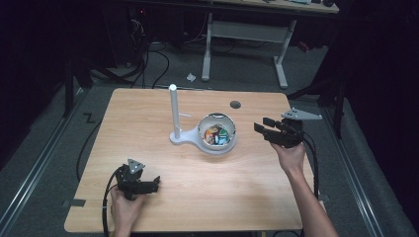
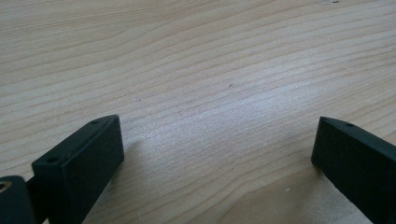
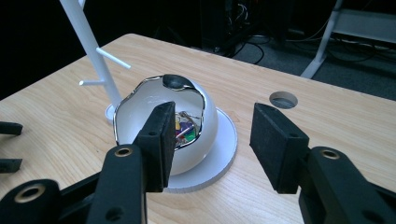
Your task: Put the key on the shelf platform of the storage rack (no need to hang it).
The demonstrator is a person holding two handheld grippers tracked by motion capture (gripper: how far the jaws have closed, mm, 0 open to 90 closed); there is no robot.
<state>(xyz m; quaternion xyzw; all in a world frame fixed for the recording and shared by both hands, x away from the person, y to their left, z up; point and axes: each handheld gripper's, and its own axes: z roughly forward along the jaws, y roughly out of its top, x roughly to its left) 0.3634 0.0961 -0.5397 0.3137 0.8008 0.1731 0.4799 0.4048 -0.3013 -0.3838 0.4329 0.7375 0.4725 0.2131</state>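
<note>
Clutter is scant on the wooden table (image 1: 148,123): a white bowl (image 1: 217,133) with colourful small pieces inside sits near the middle on a round white base (image 1: 190,137), and from that same base, just left of the bowl, a white post (image 1: 174,111) with short side pegs rises upright. A round grommet hole (image 1: 235,104) lies in the tabletop behind the bowl, toward the far edge. The right gripper (image 1: 265,129) hovers to the right of the bowl, near it but apart, its jaws spread and empty; in the right gripper view (image 3: 212,140) the bowl (image 3: 140,121) stands straight ahead between and behind the jaws, with the post (image 3: 91,39) beyond it at the left and the hole (image 3: 283,99) at the right. Nothing lies between this gripper and the bowl. The left gripper (image 1: 153,183) sits low near the front left of the table, well apart from the bowl, jaws spread wide over bare wood (image 2: 210,93) in the left gripper view (image 2: 217,149). Bare tabletop stretches across the left half and the front. Beyond the far edge, cables and the white legs of another table (image 1: 247,34) stand on the floor.
</note>
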